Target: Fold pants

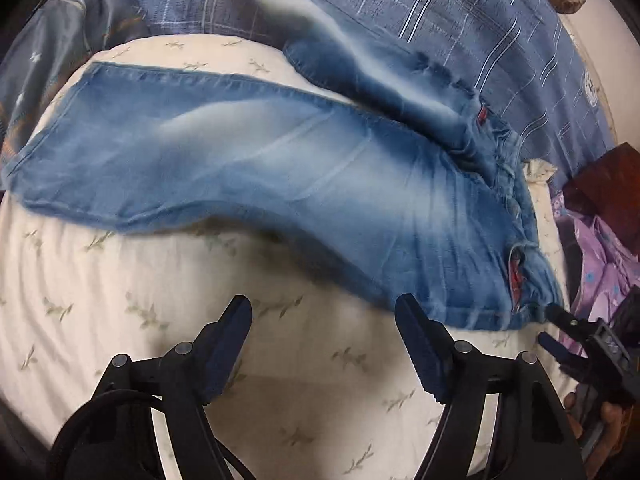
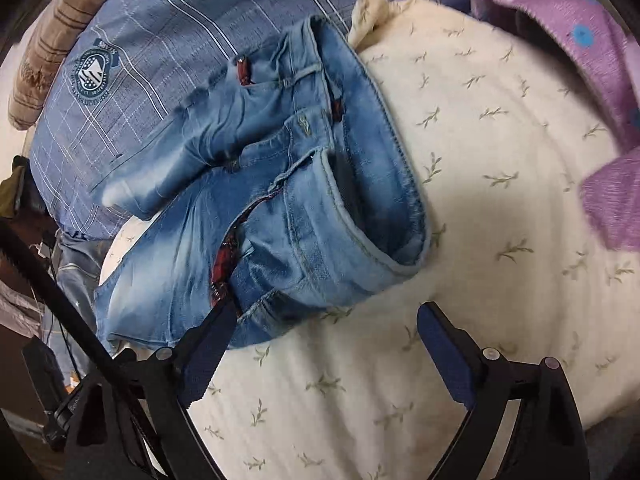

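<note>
Light blue jeans (image 1: 248, 160) lie spread on a cream leaf-print cushion (image 1: 140, 320), one leg stretched to the left, the other angled up onto a blue plaid cloth. The waistband (image 2: 360, 184) is at the right, open and partly rumpled. My left gripper (image 1: 324, 312) is open and empty, hovering just in front of the jeans' lower edge near the hip. My right gripper (image 2: 328, 316) is open, its left finger (image 2: 216, 336) touching the waistband corner; it also shows in the left wrist view (image 1: 556, 328) at the waistband's near corner.
A blue plaid cloth (image 2: 168, 40) lies behind the jeans. A purple garment (image 2: 580, 40) lies at the right. A brown striped cushion (image 2: 52, 40) is at the far back. Dark clothing (image 1: 52, 60) is heaped at the far left.
</note>
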A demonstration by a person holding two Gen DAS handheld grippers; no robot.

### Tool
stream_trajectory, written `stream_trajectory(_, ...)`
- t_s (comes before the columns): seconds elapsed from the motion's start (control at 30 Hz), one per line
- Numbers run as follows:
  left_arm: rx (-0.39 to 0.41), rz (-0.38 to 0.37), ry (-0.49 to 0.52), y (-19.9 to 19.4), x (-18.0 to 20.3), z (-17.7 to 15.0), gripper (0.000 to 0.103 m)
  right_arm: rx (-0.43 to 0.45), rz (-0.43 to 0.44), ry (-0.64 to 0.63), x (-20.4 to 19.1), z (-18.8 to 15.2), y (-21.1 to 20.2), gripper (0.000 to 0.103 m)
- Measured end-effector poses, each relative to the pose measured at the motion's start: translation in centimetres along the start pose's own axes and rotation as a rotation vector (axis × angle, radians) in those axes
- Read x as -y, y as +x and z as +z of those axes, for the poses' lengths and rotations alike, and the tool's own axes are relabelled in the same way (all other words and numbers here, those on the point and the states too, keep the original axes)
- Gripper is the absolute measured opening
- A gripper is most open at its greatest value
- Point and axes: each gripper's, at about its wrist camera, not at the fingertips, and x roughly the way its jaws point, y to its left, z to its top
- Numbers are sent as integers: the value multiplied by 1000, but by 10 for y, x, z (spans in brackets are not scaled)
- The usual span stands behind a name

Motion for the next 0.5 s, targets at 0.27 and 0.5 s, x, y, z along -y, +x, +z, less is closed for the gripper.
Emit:
stream_trajectory(0.27,28,23,-102,42,-12,41,33,25,-35,15,-5,22,21,48)
stream_trajectory(0.5,31,-12,-156,41,-30,34,3,51,40,16,1,21,2,13)
